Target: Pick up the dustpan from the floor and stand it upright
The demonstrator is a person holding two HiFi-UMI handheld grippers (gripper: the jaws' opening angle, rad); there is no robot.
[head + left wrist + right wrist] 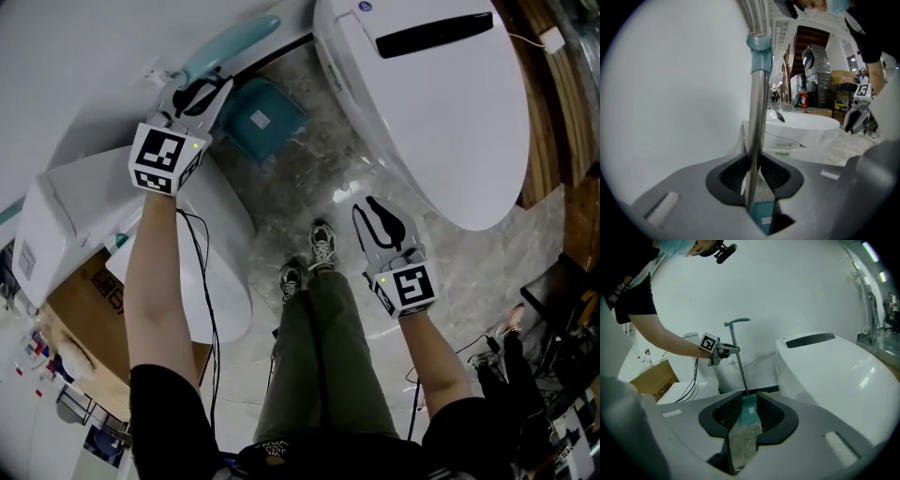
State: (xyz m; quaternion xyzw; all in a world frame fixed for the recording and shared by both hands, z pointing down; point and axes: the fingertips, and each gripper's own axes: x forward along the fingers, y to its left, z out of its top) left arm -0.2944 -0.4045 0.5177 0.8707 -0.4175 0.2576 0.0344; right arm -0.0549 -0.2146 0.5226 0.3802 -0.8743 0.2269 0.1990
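From the head view, the left gripper [202, 94] pinches the dustpan [262, 120] by its handle. The teal pan sits on the floor [328, 183] just left of the big white toilet [441, 103], in the narrow gap by the wall. The right gripper [380, 220] hovers over bare floor off the toilet's front rim, jaws spread and empty.

In the left gripper view, both pads press on the metal pole [758, 117].

In the right gripper view, the jaws gape with nothing between them, and the pole stands nearly upright left of the toilet.

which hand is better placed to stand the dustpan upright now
Left. The left gripper is shut on the dustpan handle, while the right gripper is open, empty and well apart from it.
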